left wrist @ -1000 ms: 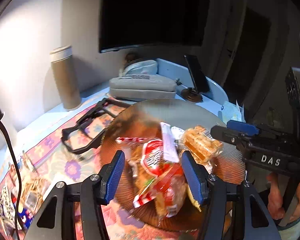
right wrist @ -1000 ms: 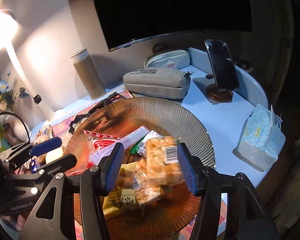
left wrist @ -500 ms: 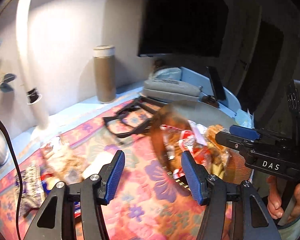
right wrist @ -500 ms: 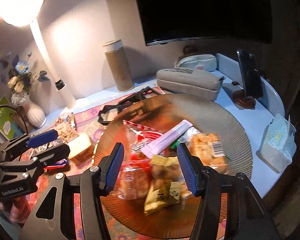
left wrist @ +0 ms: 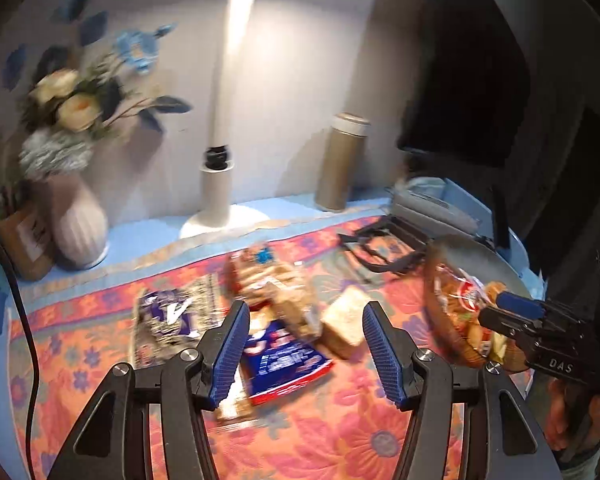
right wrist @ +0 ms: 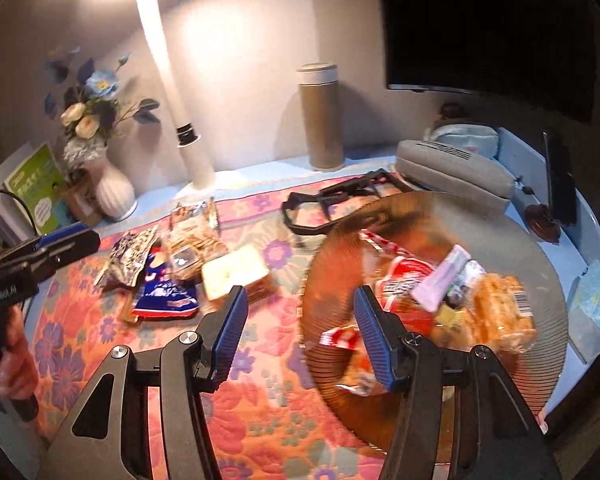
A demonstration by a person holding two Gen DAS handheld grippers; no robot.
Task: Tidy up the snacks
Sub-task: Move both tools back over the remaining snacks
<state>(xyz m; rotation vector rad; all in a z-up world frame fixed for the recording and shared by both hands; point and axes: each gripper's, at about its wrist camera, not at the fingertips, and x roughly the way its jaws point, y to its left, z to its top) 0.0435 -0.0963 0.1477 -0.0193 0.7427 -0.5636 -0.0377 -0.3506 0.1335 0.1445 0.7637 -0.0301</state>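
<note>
Snacks lay in two groups on a floral mat (right wrist: 260,400) covering the surface. One group was loose on the mat – a blue and red packet (left wrist: 284,364), a dark patterned packet (left wrist: 168,320), a clear bag of biscuits (left wrist: 276,284) and a pale wrapped block (left wrist: 346,322), all touching or just beside one another. The other group was heaped on a ribbed brown plate (right wrist: 532,264) to the right: a red and white packet (right wrist: 400,284), a pink stick pack (right wrist: 444,280) and a clear bag of golden pieces (right wrist: 500,312).

The left gripper (left wrist: 303,354) hovered above the loose pile, its blue fingers (left wrist: 230,352) apart and empty. The right gripper (right wrist: 298,342) hung over the plate's left edge, fingers (right wrist: 370,340) also apart, holding nothing – one hand (left wrist: 576,424) was partly visible on its handle.

Behind stood a lamp post (right wrist: 192,148), a tan flask (right wrist: 320,120), a vase of flowers (right wrist: 108,188), a grey pouch (right wrist: 452,172) and a black folded frame (right wrist: 340,196).
</note>
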